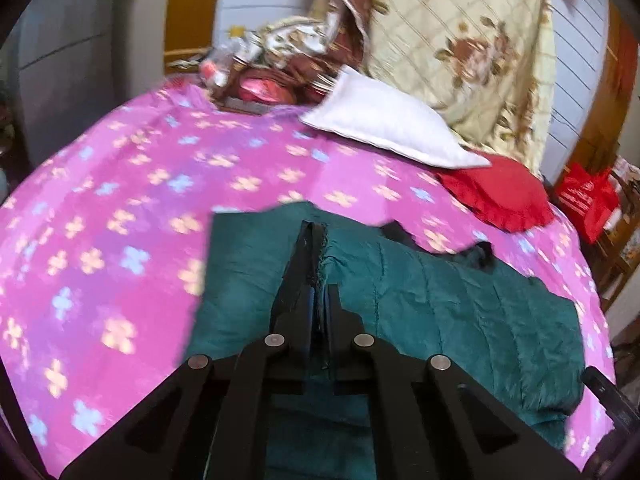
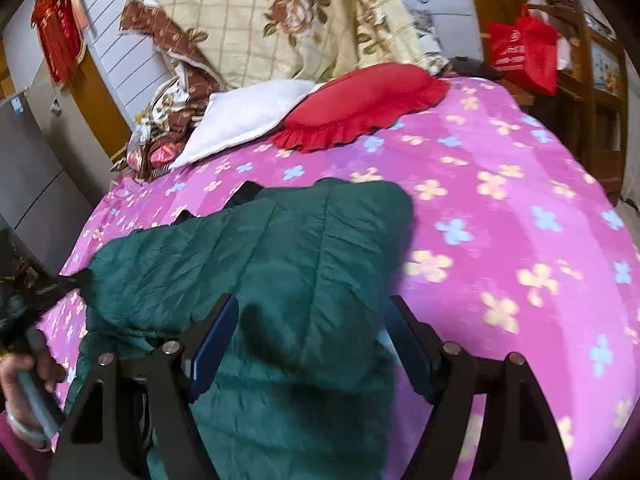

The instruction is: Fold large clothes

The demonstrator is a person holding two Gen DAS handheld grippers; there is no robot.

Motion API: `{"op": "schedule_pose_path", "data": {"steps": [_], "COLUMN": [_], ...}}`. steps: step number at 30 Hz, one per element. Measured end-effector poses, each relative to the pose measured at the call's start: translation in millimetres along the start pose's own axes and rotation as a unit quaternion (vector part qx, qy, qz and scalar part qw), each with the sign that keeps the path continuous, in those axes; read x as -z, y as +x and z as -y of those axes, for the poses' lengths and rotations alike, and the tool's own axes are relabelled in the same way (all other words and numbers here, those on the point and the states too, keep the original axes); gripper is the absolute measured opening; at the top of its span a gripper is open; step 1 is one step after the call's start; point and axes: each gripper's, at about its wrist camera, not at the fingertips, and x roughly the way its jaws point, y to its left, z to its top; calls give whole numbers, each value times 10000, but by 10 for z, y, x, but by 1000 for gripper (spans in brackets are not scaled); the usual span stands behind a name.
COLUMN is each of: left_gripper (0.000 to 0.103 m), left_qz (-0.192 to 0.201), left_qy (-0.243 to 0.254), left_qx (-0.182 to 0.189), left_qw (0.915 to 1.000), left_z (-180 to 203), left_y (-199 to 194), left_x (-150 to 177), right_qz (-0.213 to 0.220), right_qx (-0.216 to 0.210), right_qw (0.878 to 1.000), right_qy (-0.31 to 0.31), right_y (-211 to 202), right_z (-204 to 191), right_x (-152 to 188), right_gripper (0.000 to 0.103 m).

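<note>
A dark green quilted jacket [image 1: 440,300] lies on the pink flowered bedspread [image 1: 120,200]. My left gripper [image 1: 318,256] is shut on the jacket's edge, with a fold of green fabric pinched between its fingers. In the right wrist view the jacket [image 2: 288,248] bulges up between the wide-open fingers of my right gripper [image 2: 310,320], which straddles the fabric without pinching it. The left gripper also shows at the left edge of that view [image 2: 76,280], on the jacket's corner.
A white pillow [image 1: 384,120] and a red frilled cushion [image 1: 496,192] lie at the head of the bed. A floral quilt [image 1: 460,40] is piled against the wall. A red bag [image 2: 520,52] hangs on wooden furniture beside the bed.
</note>
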Motion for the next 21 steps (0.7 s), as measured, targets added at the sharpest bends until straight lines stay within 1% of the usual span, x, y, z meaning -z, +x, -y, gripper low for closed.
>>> {"op": "schedule_pose_path", "data": {"steps": [2,4,6,8,11,13,14,15,17,18,19,21], "left_gripper": [0,0,0,0,0,16,20,23,29,31,32,32], "left_qz": [-16,-170,-262,-266,-88,181,374,506,640,618,545,263], "left_qy": [-73,-91,-130,-139,-239,-229,-194,-158,-102,-34,44,295], "left_qx": [-144,-204,-61,40,193,252,254,245,252,237,181,-64], "left_qw": [9999,9996,9996,9995,9995,9993,9988,9983,9976,9978,9983,9992], "left_z": [-143,-258,-330,-348,-376,-358,-328,-297,-226,-179,-140,-42], "left_y": [35,139,194,157,-35,-182,-270,-322,-351,-311,-245,-42], "left_x": [-3,28,56,51,14,-13,-17,-20,-6,4,2,30], "right_qz": [-81,-164,-302,-538,-578,-479,-330,-188,-100,-103,-135,-205], "right_qx": [4,119,339,577,681,760,724,577,369,284,235,207], "right_qw": [9999,9991,9973,9942,9932,9933,9942,9953,9957,9951,9943,9916], "right_qy": [-149,-371,-582,-727,-750,-721,-721,-750,-841,-940,-1032,-1264], "right_y": [234,491,736,969,945,787,670,555,452,450,472,612], "right_z": [-128,-271,-388,-469,-501,-513,-542,-591,-699,-783,-842,-1012], "right_x": [-41,-75,-81,-81,-142,-178,-183,-186,-187,-185,-190,-187], "right_gripper": [79,79,79,81,81,81,81,81,81,81,81,81]}}
